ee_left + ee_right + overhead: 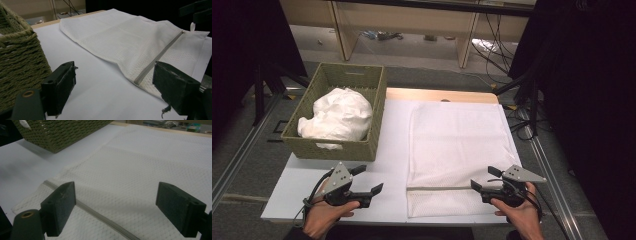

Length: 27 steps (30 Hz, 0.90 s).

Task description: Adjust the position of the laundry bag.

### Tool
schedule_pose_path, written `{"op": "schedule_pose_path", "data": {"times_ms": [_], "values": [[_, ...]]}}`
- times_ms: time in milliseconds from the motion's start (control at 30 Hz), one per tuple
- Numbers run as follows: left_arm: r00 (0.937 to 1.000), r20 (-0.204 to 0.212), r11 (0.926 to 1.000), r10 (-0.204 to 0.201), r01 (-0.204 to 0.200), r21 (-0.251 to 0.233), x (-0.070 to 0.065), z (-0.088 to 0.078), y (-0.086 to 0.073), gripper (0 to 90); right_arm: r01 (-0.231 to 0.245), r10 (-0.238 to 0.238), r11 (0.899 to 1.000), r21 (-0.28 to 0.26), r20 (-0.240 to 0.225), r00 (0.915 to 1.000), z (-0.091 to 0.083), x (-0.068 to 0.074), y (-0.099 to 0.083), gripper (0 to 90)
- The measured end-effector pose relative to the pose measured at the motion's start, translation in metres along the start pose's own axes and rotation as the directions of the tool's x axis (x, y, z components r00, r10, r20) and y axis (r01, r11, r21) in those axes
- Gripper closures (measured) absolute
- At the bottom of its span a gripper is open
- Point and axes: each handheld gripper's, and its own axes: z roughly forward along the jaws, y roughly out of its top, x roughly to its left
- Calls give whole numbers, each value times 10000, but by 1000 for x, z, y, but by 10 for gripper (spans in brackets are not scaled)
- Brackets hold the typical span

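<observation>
High view: both tools, left (371, 179) and right (482, 177), spread wide beside the unlabelled mesh bag (457, 150).

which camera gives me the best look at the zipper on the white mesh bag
The left gripper view: the zipper runs in full across the mesh bag, from its near end to the tab at the far edge. The right gripper view shows a close stretch of it. The high view shows it as a thin line.

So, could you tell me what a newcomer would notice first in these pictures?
Probably the white mesh laundry bag lying flat on the table's right half, its zipper near the front edge. Next, the woven green basket at back left, holding bundled white cloth.
</observation>
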Motion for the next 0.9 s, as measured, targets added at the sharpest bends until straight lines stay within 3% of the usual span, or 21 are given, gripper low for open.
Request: {"op": "schedule_pose_path", "data": {"times_ms": [233,267,300,433,533,733,800,833,900], "values": [[10000,3,10000,-83,83,19,0,1,1,184,-301,301,9995,-36,8,9995,1,0,-2,173],[9998,117,9999,169,-169,-1,1,2,1,184,-285,286,9996,-17,28,9996,1,-1,-2,173],[10000,48,9999,41,-41,99,0,2,1,184,29,-29,10000,55,130,9999,2,-4,-1,173],[9995,295,9999,-85,82,111,-3,5,-1,175,-42,35,9998,196,350,9994,1,-9,1,173],[9984,521,9993,214,-228,280,-6,8,-2,176,8,-23,9995,306,510,9987,1,-13,2,174],[9980,576,9988,261,-284,396,-9,12,-2,192,43,-65,9995,316,685,9976,-1,-16,3,183],[9977,649,9985,199,-232,497,-12,15,-2,193,-178,161,9995,258,641,9978,0,-14,3,185],[9974,686,9985,223,-256,478,-12,16,-3,194,105,-139,9990,433,774,9969,-1,-16,4,198],[9963,815,9978,266,-314,579,-14,18,-3,197,134,-171,9984,553,680,9975,1,-17,4,208]]}}
